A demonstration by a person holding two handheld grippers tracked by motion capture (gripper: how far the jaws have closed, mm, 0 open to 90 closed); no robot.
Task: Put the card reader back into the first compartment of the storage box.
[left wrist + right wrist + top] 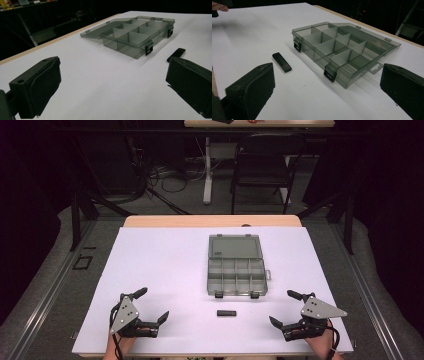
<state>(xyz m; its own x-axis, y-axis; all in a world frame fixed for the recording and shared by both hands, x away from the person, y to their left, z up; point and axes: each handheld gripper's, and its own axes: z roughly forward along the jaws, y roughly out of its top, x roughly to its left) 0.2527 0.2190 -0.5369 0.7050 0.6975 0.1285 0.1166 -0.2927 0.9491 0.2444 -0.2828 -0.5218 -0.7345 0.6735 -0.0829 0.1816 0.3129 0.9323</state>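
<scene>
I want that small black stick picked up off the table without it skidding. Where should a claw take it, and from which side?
Grip the black stick across its narrow width, near mid-length, coming straight down from above. It lies flat on the white table, long axis running left to right, so only its two long edges offer opposing faces. The right claw, open, looks about as near as the left.

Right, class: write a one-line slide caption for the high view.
Open compartment box on a white table, small black block before it, open left gripper and right gripper at the near corners.
</scene>
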